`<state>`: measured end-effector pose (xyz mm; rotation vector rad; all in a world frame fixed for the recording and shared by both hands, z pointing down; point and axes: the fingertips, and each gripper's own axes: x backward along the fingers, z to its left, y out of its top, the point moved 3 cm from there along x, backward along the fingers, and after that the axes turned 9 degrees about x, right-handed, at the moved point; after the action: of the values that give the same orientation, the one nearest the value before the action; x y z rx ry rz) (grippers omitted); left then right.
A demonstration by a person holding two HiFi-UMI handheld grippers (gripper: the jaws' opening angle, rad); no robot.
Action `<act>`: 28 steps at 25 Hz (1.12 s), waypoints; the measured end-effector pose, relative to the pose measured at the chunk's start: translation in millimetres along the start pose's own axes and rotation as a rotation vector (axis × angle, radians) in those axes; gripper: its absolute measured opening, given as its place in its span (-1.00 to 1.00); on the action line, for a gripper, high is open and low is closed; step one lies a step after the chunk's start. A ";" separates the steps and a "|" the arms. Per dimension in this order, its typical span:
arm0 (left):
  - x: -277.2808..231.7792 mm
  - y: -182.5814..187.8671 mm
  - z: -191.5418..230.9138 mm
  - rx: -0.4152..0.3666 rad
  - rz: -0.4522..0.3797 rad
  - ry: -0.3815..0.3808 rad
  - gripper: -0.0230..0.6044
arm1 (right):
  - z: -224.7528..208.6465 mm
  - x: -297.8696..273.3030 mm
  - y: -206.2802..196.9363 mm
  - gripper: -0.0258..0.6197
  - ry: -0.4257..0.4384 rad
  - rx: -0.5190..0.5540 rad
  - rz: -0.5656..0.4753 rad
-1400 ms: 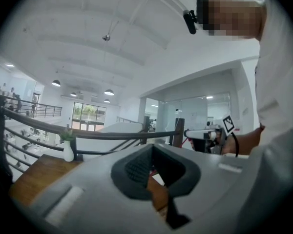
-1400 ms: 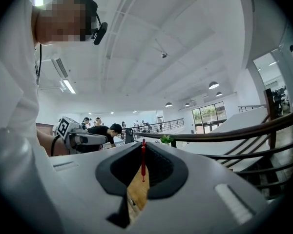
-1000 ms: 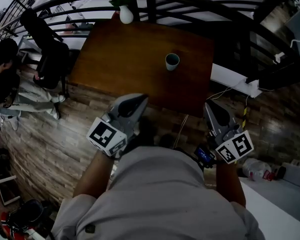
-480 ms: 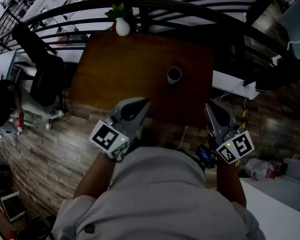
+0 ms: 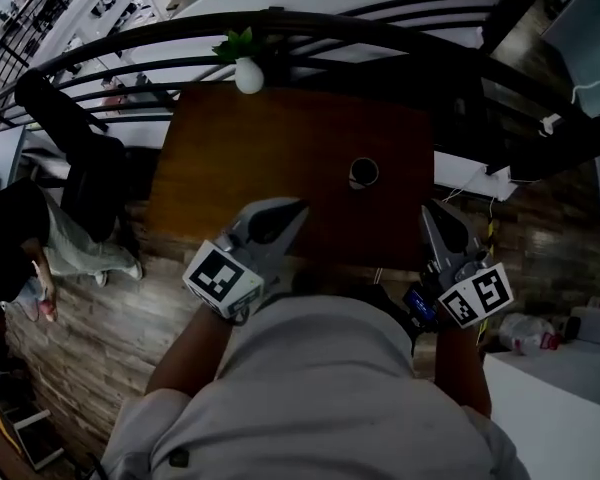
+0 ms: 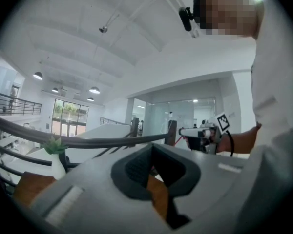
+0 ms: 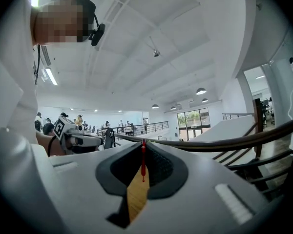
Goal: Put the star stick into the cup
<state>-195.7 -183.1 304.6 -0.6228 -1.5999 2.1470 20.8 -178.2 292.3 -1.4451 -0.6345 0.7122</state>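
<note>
Between the clamped jaws of your right gripper [image 7: 143,142] the thin red star stick [image 7: 143,164] stands along their seam, the cup [image 5: 362,173] sits on the table [image 5: 240,148] ahead and to that gripper's left, and your left gripper [image 6: 151,147] is closed, empty

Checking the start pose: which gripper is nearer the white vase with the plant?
Left. The left gripper is at the table's near edge, roughly opposite the vase; the right gripper, also at that edge, is farther to its right.
</note>
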 end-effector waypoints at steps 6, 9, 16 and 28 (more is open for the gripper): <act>-7.8 4.7 15.9 0.012 -0.019 -0.018 -0.92 | -9.9 -16.6 -2.7 -0.84 -0.012 -0.008 0.020; -24.8 7.2 24.8 0.031 -0.022 -0.004 -0.92 | -27.5 -26.4 -6.5 -0.84 0.001 -0.011 0.022; -64.9 7.0 32.8 0.056 -0.015 0.031 -0.92 | -72.0 -38.5 -17.8 -0.84 0.048 -0.026 0.039; -151.9 -12.9 30.8 0.054 0.010 0.202 -0.92 | -164.2 -34.5 -54.5 -0.84 0.180 -0.054 0.051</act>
<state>-87.1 -287.8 342.6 -0.8035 -1.4305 2.0539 126.0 -310.7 342.1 -1.5601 -0.4818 0.6006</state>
